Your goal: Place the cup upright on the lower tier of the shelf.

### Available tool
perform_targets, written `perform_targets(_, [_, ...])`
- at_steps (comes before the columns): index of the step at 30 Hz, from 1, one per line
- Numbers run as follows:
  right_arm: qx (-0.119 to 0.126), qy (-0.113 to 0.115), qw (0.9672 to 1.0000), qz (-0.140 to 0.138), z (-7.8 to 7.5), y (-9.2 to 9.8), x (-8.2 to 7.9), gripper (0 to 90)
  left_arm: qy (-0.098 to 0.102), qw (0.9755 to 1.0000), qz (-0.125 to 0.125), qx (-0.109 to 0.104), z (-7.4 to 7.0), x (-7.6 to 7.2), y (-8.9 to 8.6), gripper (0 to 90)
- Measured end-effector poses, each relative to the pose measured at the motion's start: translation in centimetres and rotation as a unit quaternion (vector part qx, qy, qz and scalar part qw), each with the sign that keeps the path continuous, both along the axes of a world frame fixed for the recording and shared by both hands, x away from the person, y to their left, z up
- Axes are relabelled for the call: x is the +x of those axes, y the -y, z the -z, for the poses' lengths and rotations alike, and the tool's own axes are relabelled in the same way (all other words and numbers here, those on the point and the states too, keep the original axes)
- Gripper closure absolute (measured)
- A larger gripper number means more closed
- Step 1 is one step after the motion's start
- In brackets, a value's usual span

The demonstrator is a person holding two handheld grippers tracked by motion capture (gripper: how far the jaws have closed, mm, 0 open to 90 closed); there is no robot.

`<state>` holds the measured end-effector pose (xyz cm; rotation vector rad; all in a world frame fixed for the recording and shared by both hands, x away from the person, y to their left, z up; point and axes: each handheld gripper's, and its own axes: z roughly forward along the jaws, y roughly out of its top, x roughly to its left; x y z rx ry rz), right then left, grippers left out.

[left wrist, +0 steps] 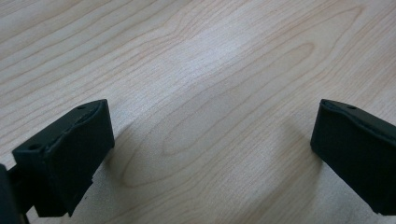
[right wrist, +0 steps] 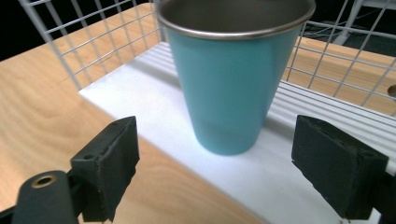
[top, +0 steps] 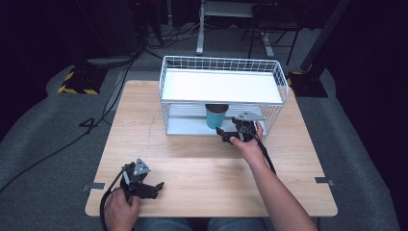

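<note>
Evidently lined up for a grasp, the right gripper (right wrist: 215, 163) held its fingers spread before the teal cup (right wrist: 231, 79) at frame center; the left gripper (left wrist: 205, 154) idled, fingers spread, over bare bench (left wrist: 196, 70).

Light wooden table (top: 192, 163) on grey carpet (top: 43, 159), dark unlit room behind, white desk legs (top: 199, 33), black-and-yellow striped stand base (top: 77, 82), cables (top: 110, 96) trailing over the floor.

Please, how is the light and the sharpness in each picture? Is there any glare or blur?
High view: wooden table evenly lit, the room around it dark, picture slightly soft. Left gripper view: a pale sheen on the wood, soft shadows beside the left gripper. Right gripper view: teal cup sharp, the right gripper slightly blurred.
</note>
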<state>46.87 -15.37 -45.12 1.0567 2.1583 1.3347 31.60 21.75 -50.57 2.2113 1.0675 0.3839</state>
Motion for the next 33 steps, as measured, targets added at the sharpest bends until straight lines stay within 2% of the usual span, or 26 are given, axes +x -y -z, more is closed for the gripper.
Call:
perform_targets(4, [-0.013,0.005,0.9998,-0.014,-1.0,1.0,-1.3,15.8,0.0,1.0,0.0,0.0,0.0,0.0,0.0,0.0])
perform_targets(6, [-0.004,0.003,0.9998,-0.017,-1.4,1.5,-1.9,15.9,0.0,1.0,0.0,0.0,0.0,0.0,0.0,0.0])
perform_targets(23, [-0.007,0.007,0.9966,-0.082,-3.7,5.1,-6.7,17.1,0.0,1.0,-0.001,-0.001,0.0,0.0,0.0,0.0])
perform_targets(26, [-0.01,0.002,0.9959,-0.09,-3.9,6.1,-7.7,17.1,0.001,1.0,0.0,0.0,0.0,0.0,0.0,0.0])
perform_targets(27, [-0.01,-0.008,0.9956,-0.093,-3.9,6.8,-8.5,17.1,0.0,1.0,0.0,0.0,0.0,0.0,0.0,0.0])
perform_targets(33, [-0.002,-0.015,0.9951,-0.098,-3.9,8.6,-9.9,17.1,0.0,1.0,0.0,0.0,0.0,0.0,0.0,0.0])
